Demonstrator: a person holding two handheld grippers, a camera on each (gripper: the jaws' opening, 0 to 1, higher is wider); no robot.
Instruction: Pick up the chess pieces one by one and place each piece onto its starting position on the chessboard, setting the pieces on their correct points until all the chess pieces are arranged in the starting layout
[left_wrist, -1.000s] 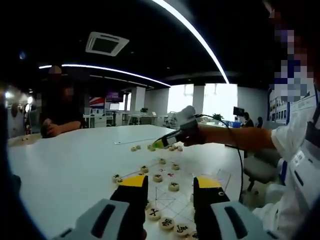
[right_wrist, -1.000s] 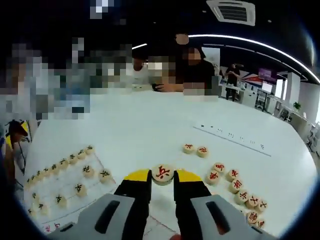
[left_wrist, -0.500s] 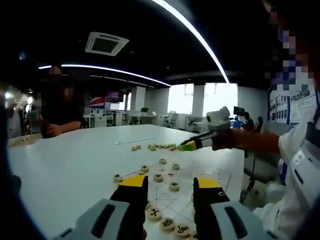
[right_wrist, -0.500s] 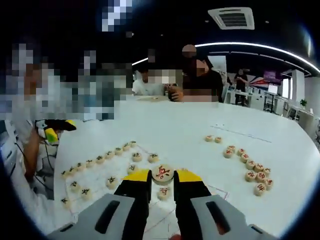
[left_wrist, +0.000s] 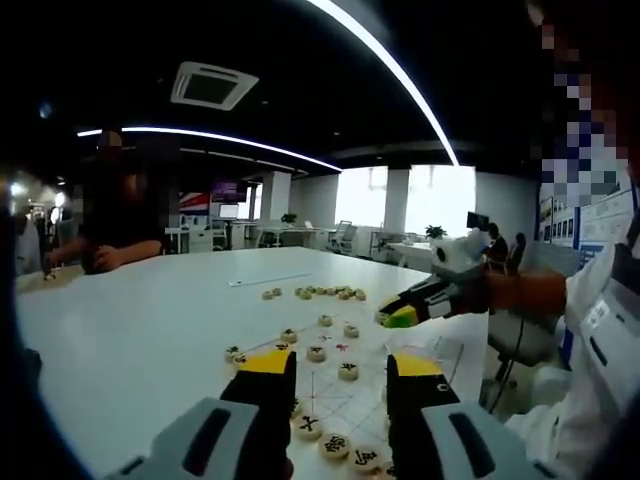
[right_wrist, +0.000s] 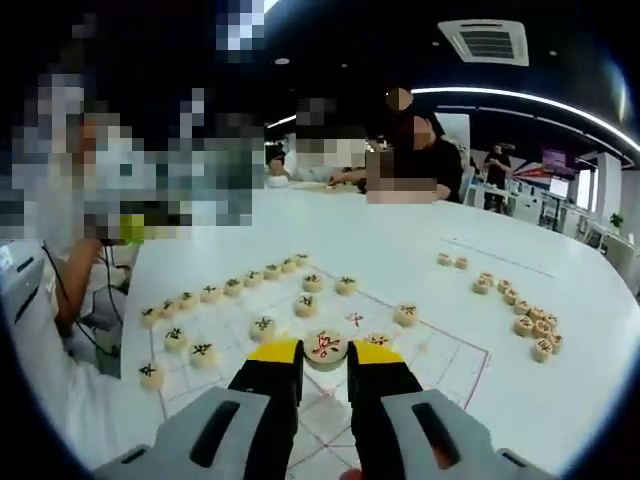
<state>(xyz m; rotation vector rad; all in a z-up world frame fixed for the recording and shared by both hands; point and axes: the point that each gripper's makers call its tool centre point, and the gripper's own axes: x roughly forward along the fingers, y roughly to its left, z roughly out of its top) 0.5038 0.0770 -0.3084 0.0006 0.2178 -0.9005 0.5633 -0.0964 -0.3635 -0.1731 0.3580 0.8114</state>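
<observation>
Red-marked piece (right_wrist: 326, 347) clamped in right gripper (right_wrist: 326, 352) above chessboard (right_wrist: 440, 362) — left gripper (left_wrist: 340, 363) agape.

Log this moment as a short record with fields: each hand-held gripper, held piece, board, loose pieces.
right hand-held gripper: shut on red-marked piece, above the board
left hand-held gripper: open, empty
chessboard: black-marked pieces in a row along one side, a few red ones placed
loose red pieces: curved line on the white table beside the board
</observation>
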